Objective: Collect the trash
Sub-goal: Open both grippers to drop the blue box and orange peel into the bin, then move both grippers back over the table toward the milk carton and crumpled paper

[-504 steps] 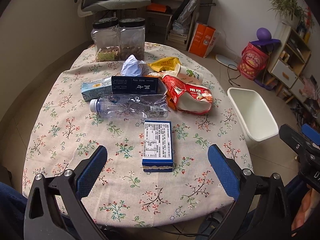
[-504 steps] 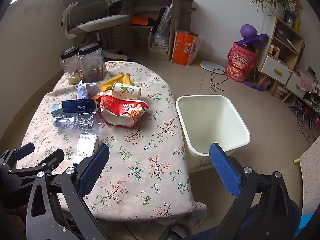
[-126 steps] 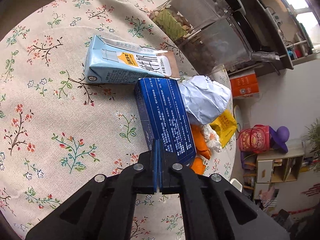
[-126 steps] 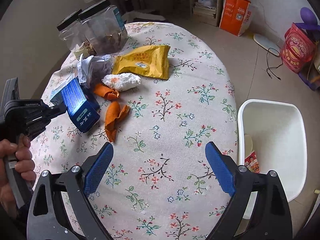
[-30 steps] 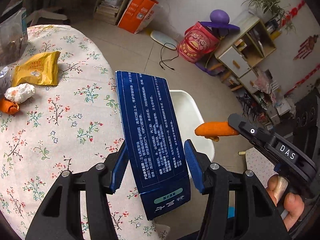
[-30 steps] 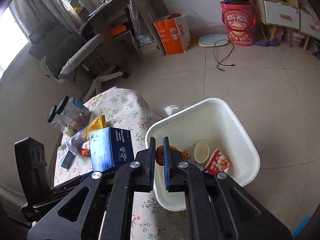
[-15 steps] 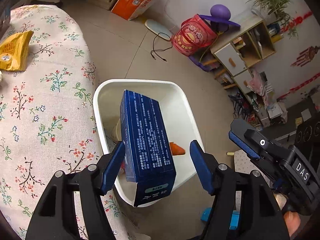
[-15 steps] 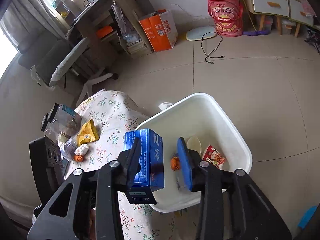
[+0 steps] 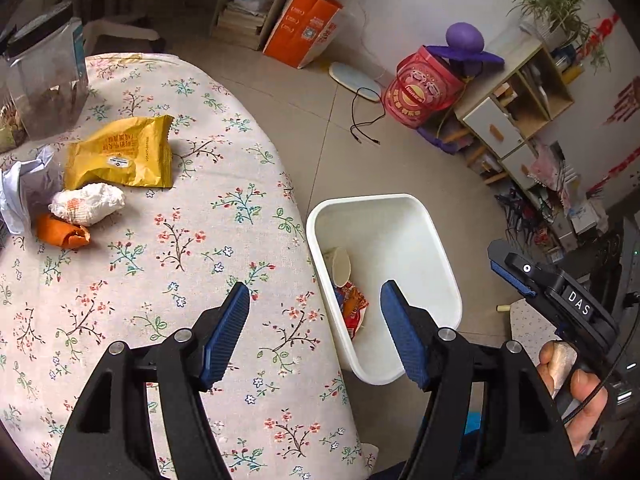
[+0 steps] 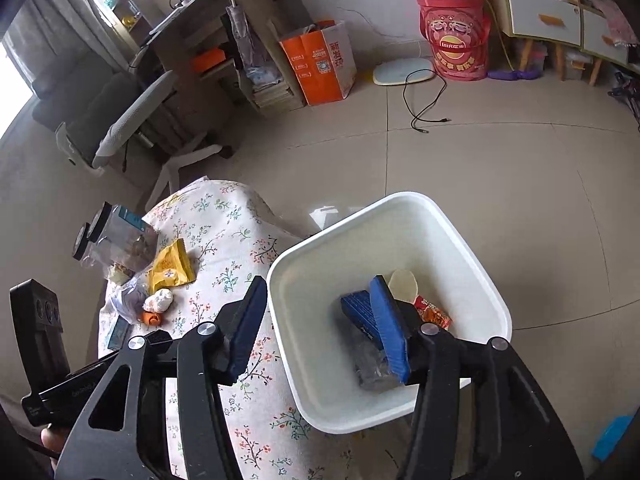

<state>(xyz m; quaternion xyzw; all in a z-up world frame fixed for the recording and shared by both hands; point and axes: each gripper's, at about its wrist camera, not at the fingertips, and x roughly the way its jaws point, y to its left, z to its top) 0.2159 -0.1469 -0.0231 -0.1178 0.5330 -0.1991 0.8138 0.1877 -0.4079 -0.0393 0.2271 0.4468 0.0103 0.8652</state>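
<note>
A white bin [image 9: 416, 236] [image 10: 472, 248] stands on the floor beside the table. It holds a blue box [image 10: 357, 309], a paper cup [image 9: 340, 266], a red snack bag [image 9: 354, 312] and a clear bottle [image 10: 370, 364]. My left gripper [image 9: 315, 336] is open and empty over the table edge next to the bin. My right gripper [image 10: 320, 326] is open and empty over the bin's near rim. On the floral table lie a yellow packet [image 9: 120, 154], a crumpled white wrapper [image 9: 86, 204], an orange peel [image 9: 60, 234] and crumpled paper [image 9: 20, 184].
Two clear jars [image 9: 44, 76] stand at the table's far end. A milk carton [image 10: 116, 334] lies beside the paper. An office chair [image 10: 120, 128], an orange bag [image 10: 320, 66], a red bucket [image 10: 456, 46], a cable and shelves stand around on the floor.
My left gripper let go of the blue box, which fell into the bin, and pulled back toward the table. My right gripper opened wider; the orange peel it dropped is out of sight.
</note>
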